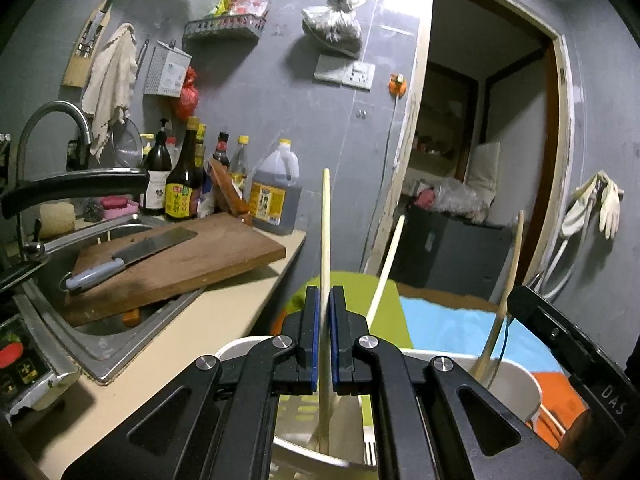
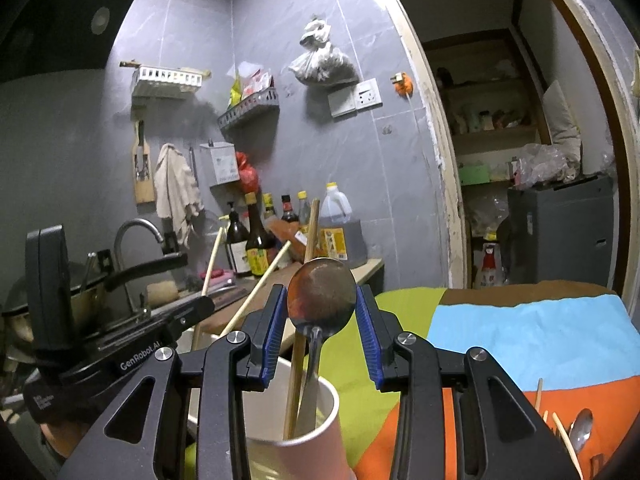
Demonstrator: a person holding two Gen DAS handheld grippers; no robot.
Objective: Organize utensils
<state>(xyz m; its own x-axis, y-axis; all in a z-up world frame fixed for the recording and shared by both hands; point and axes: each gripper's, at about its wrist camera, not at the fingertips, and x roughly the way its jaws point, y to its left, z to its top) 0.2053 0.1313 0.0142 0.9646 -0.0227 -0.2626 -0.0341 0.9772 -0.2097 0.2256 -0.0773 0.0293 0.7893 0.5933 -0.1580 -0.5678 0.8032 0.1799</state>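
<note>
My left gripper (image 1: 326,300) is shut on a pale wooden chopstick (image 1: 325,232) that stands upright with its lower end inside a white holder (image 1: 516,368). A second chopstick (image 1: 386,268) and a wooden spoon (image 1: 508,280) lean in that holder. My right gripper (image 2: 322,300) is open, its blue pads either side of a metal spoon (image 2: 322,292) that stands bowl up in a pink paper cup (image 2: 320,432) with a brown chopstick (image 2: 308,280). More chopsticks and a spoon (image 2: 580,434) lie on the orange cloth at lower right.
A colourful cloth (image 2: 532,320) covers the table. Left of it runs a counter (image 1: 224,320) with a sink (image 1: 100,328), a cutting board (image 1: 192,256) carrying a cleaver (image 1: 132,252), and sauce bottles (image 1: 184,176). A doorway (image 1: 480,160) opens to the right.
</note>
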